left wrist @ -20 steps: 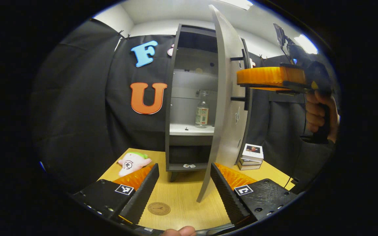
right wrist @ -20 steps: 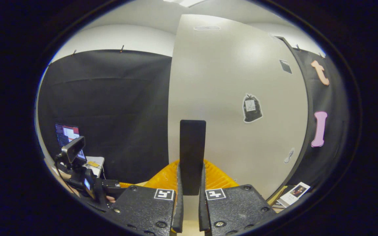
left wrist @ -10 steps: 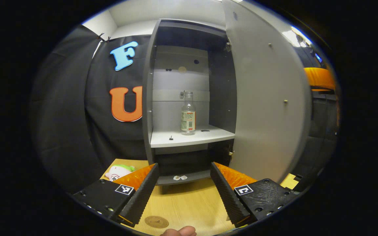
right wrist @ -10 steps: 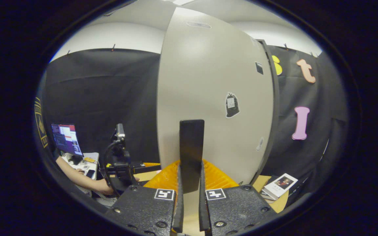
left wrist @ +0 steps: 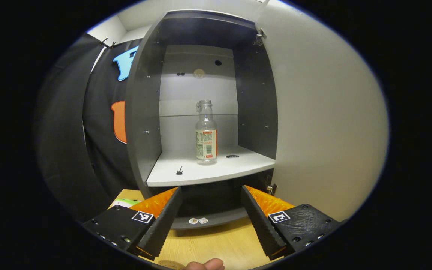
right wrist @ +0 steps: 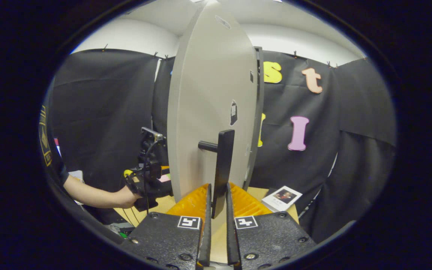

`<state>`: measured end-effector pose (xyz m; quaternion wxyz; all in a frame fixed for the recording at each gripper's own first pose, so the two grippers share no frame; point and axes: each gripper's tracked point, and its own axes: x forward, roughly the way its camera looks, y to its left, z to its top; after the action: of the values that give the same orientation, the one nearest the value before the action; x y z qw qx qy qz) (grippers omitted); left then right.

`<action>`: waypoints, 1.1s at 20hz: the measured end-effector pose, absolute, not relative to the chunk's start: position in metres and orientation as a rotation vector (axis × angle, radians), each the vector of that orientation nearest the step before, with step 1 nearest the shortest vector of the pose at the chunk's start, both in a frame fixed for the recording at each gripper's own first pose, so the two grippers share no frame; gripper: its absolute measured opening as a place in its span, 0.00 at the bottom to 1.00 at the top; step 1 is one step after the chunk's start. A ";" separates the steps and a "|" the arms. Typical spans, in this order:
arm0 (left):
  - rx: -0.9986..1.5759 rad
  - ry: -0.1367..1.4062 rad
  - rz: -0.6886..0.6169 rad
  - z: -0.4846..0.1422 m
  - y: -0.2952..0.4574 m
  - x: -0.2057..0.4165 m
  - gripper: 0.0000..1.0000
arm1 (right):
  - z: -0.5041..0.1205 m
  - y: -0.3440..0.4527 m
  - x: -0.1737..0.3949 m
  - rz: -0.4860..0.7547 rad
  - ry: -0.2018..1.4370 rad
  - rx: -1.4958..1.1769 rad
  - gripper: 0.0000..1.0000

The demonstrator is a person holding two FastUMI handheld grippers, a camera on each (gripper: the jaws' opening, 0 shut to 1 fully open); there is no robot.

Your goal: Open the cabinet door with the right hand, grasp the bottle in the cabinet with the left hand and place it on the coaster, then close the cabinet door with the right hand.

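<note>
So the cabinet is standing wide open in the left gripper view, dark grey carcass with a pale back panel, and the only real thing inside is the clear bottle, upright on the white shelf, roughly in the middle and set back toward the rear wall. It has a label wrapped round its lower half with a red-orange stripe, and looks empty or close to it, can't tell for sure. Also on that shelf: a tiny black peg-like bit near the front left and a dark round hole or plug just right of the bottle. Down on the cabinet's bottom ledge there are two small pale objects, too small to make out. The left gripper sits low in front of the cabinet with its jaws spread wide apart, nothing between them, well short of the bottle. The cabinet door is swung out on the right. In the right gripper view, the right gripper has its two fingers closed in on the black door handle, pinching it from both sides. A booklet lies on the wooden table past the door.
</note>
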<state>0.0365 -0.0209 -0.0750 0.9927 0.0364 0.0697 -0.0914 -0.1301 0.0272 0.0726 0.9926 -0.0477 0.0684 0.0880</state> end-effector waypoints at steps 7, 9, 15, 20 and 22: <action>0.140 0.108 -0.115 -0.058 -0.029 0.111 0.95 | 0.073 -0.017 -0.133 0.052 0.130 0.004 0.14; 0.151 0.105 -0.079 -0.051 -0.026 0.133 0.96 | 0.071 -0.035 -0.134 0.014 0.125 0.030 0.12; 0.079 0.067 -0.055 -0.028 -0.035 0.182 0.96 | 0.071 -0.046 -0.130 0.041 0.114 0.052 0.46; 0.122 0.048 -0.013 -0.024 -0.034 0.213 0.96 | 0.068 -0.066 -0.124 -0.016 0.042 0.035 0.86; 0.111 0.053 -0.018 -0.028 -0.037 0.222 0.96 | 0.068 -0.068 -0.122 -0.012 0.038 0.038 0.91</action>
<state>0.2219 -0.0368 -0.0281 0.9981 0.0557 0.0266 -0.0088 -0.1225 -0.0680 0.0678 0.9996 0.0189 0.0191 -0.0058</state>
